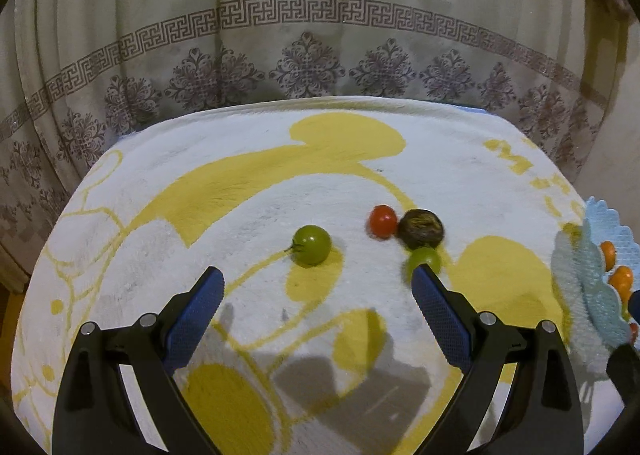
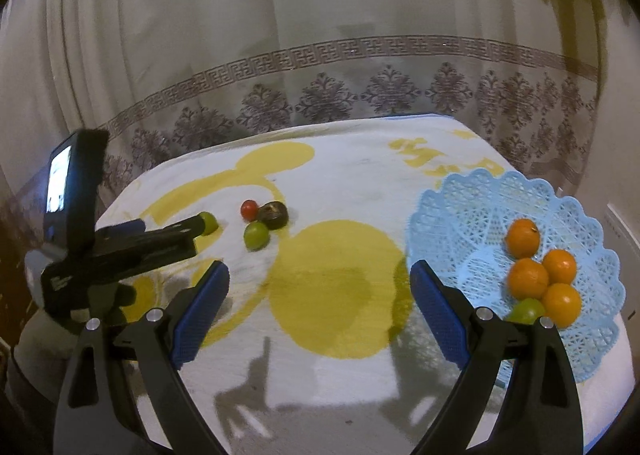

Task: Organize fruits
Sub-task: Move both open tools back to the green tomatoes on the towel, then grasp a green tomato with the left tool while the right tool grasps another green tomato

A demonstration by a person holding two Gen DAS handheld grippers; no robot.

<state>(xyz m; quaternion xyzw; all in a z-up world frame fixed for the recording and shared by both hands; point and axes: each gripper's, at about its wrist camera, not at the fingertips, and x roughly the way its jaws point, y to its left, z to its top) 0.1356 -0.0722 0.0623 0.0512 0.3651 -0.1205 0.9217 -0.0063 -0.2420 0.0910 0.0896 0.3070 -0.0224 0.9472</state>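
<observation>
The left gripper (image 1: 318, 287) is spread wide with nothing between its blue pads; in the left wrist view it hovers low over the surface (image 1: 248, 191), a white cloth with yellow shapes. A green fruit with a short stem (image 1: 312, 245) lies just beyond its fingertips, near the middle of the frame, apart from both pads. The tip of the right-hand pad overlaps a second green fruit (image 1: 425, 259); whether they touch cannot be told. Directly above that fruit sit a dark brown fruit (image 1: 421, 228) and a small red fruit (image 1: 383, 221), side by side and apparently touching.

The right gripper (image 2: 320, 281) is likewise spread wide and holds nothing, hanging over a large yellow circle on the cloth. At the right of its frame a light blue lattice basket (image 2: 460, 211) rests on the surface, holding four oranges (image 2: 528, 279) clustered together and one green fruit (image 2: 526, 311) at the cluster's lower edge, partly hidden behind the gripper's finger. The left gripper appears at the left of this frame, reaching toward the loose fruits in the upper middle.
</observation>
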